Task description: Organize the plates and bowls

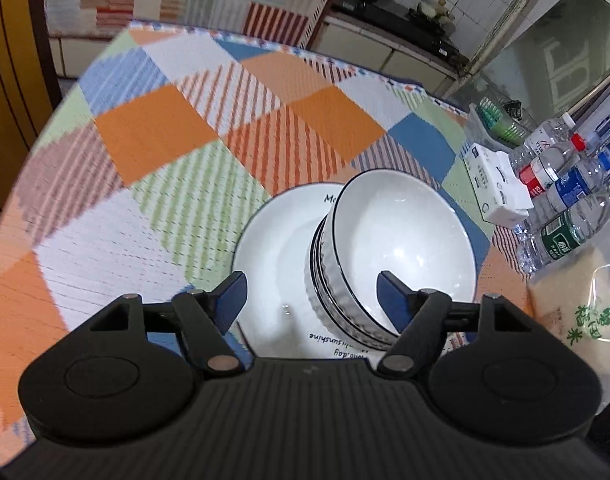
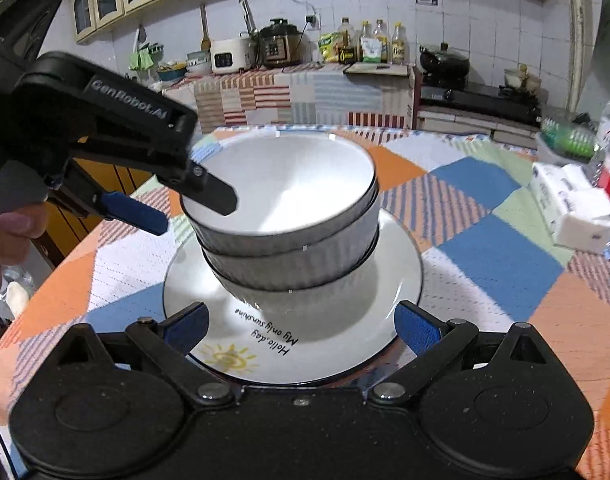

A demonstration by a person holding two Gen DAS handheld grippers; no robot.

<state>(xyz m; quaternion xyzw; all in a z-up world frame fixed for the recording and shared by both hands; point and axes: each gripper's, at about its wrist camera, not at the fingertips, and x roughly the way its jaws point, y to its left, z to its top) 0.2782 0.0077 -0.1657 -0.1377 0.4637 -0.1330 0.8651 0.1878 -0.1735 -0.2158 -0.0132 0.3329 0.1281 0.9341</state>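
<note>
A stack of white ribbed bowls (image 1: 389,236) (image 2: 289,216) stands on a white plate (image 1: 273,240) (image 2: 389,280) with black lettering and a sun drawing, on the patchwork tablecloth. My left gripper (image 1: 311,294) is open, its fingers on either side of the top bowl's near rim, one inside the bowl and one outside. It also shows in the right wrist view (image 2: 185,208) at the bowl's left rim. My right gripper (image 2: 301,326) is open and empty, just above the plate's near edge.
Several water bottles (image 1: 561,196) and a white tissue pack (image 1: 497,184) (image 2: 573,204) lie at the table's right side. A rice bag (image 1: 577,312) lies near the right edge. A kitchen counter with appliances (image 2: 273,46) stands behind the table.
</note>
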